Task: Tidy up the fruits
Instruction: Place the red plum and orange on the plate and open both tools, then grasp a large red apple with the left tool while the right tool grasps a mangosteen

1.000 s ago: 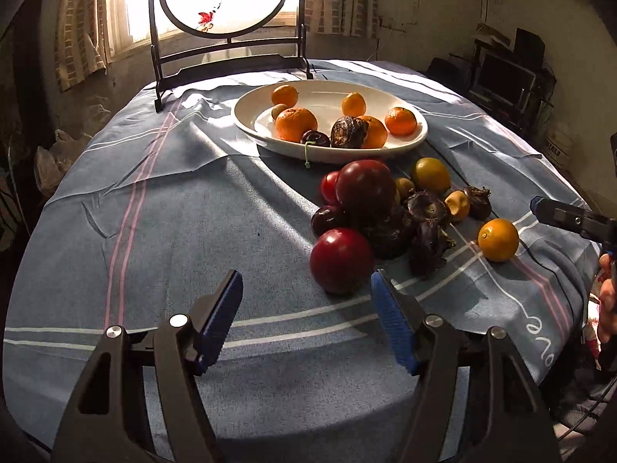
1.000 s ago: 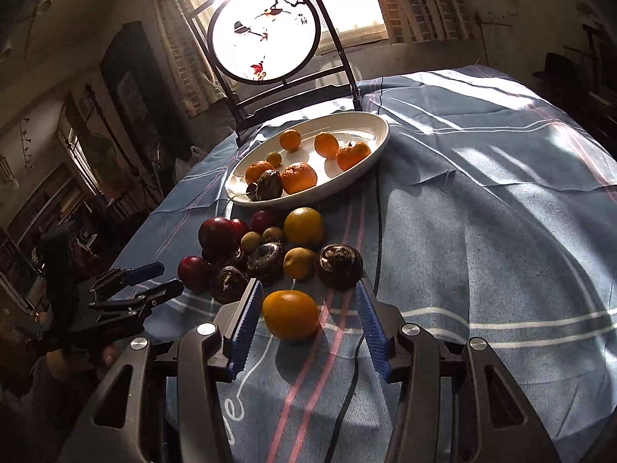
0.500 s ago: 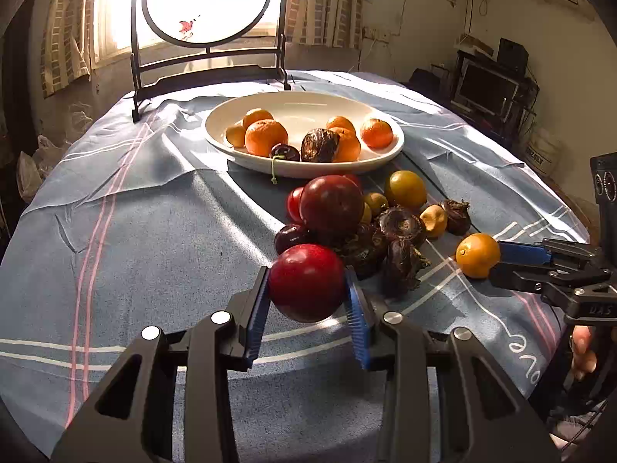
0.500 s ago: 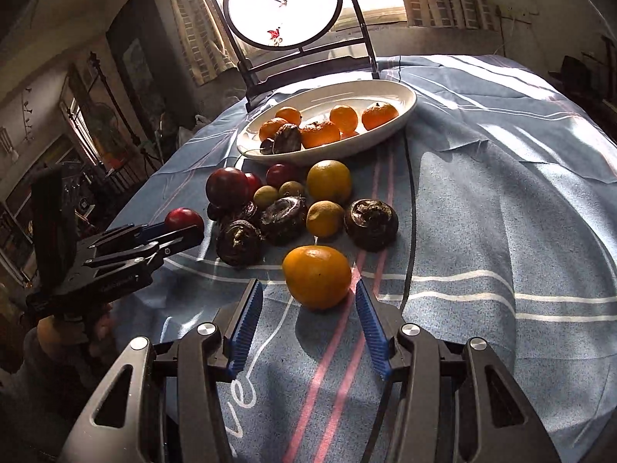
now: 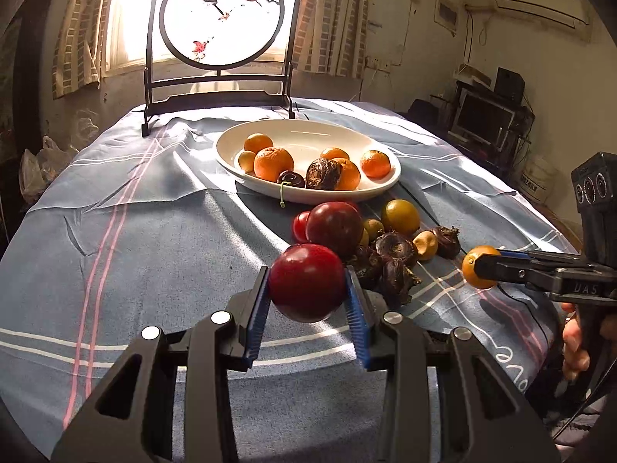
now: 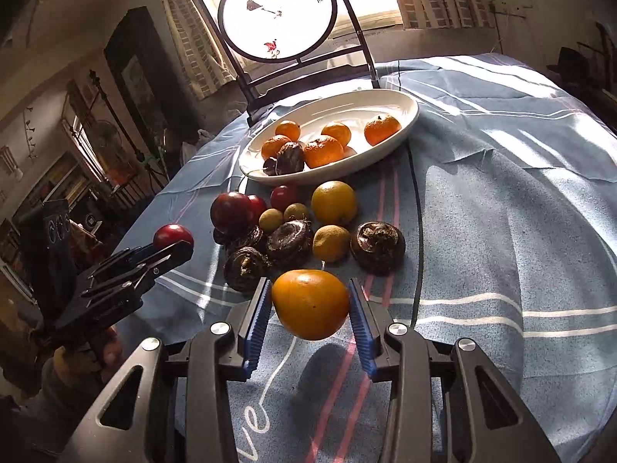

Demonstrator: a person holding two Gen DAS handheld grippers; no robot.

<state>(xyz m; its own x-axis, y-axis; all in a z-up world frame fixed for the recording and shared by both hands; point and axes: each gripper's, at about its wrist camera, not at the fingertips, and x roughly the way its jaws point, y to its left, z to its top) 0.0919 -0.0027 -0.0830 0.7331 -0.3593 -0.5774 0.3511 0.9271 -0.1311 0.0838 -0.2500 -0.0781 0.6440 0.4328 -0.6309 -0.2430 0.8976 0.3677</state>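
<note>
My left gripper [image 5: 307, 283] is shut on a dark red plum [image 5: 306, 281] and holds it above the cloth; it also shows in the right wrist view [image 6: 173, 236]. My right gripper [image 6: 310, 305] is shut on an orange fruit [image 6: 310, 304], lifted off the cloth, which shows too in the left wrist view [image 5: 478, 266]. A white oval plate [image 5: 308, 133] with several oranges, a cherry and a dark fruit stands beyond. A pile of loose fruit [image 5: 385, 239] lies between plate and grippers: a red plum [image 6: 231, 212], yellow fruits and dark wrinkled ones.
A blue striped tablecloth [image 5: 135, 231] covers the round table. A round painted screen on a black stand [image 5: 221, 23] stands at the far edge behind the plate. The table edge drops off close on the right in the left wrist view.
My left gripper closed on the red plum and lifted it. My right gripper closed on the orange fruit and raised it off the cloth.
</note>
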